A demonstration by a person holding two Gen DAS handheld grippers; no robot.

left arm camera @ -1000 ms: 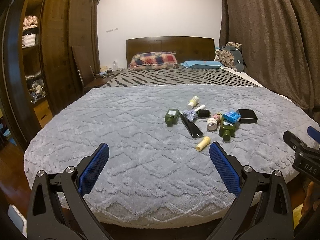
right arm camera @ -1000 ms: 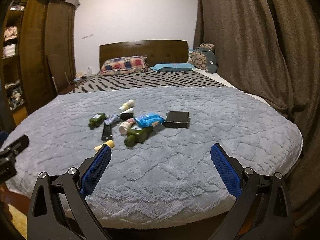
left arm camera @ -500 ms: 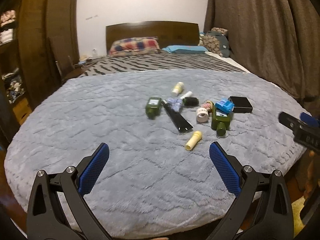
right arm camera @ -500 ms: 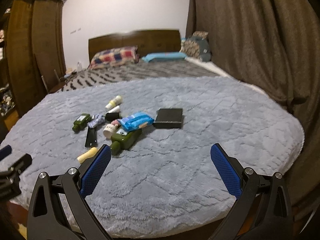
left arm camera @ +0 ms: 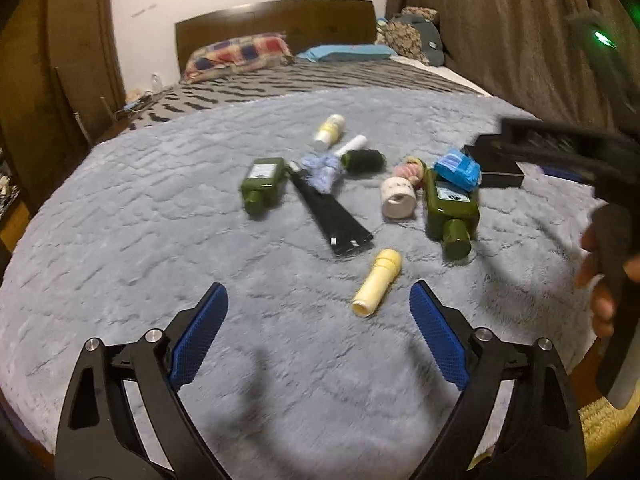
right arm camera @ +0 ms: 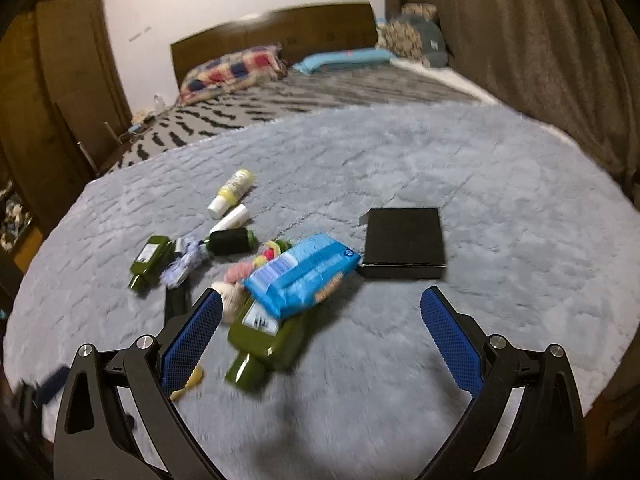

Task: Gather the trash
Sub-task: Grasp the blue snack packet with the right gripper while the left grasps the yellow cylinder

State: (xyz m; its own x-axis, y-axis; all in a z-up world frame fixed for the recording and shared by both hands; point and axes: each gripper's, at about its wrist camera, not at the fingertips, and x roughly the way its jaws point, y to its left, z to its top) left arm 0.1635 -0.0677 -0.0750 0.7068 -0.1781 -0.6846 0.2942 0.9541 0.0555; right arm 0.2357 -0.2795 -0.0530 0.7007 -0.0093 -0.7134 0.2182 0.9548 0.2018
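Lying in a loose pile on the fluffy grey blanket [left arm camera: 168, 240] of the bed is the trash. A small green bottle [left arm camera: 262, 186] lies on the left of the pile. Next to it is a long black tube [left arm camera: 332, 216] with a purple crumpled wrapper [left arm camera: 322, 168] on its far end. A big green bottle [left arm camera: 452, 208] lies on the right, with a blue packet [right arm camera: 300, 274] resting on top of it. A white round tub [left arm camera: 397, 198] sits just beside the big bottle. A pale yellow tube [left arm camera: 377, 282] lies alone at the near edge of the pile. A flat black box [right arm camera: 402, 242] sits just past the blue packet.

Both tools hang over the blanket and touch nothing. The left hand-held gripper [left arm camera: 319, 322] has its blue pads wide apart, though its jaws have just been closing a little; nothing is between them, and the pale yellow tube is just ahead. The right hand-held gripper [right arm camera: 321, 330] is wide open too and holds nothing. The big green bottle shows in the gap between its pads, but they do not touch it. A person's hand [left arm camera: 600, 280] grips the right tool's handle.
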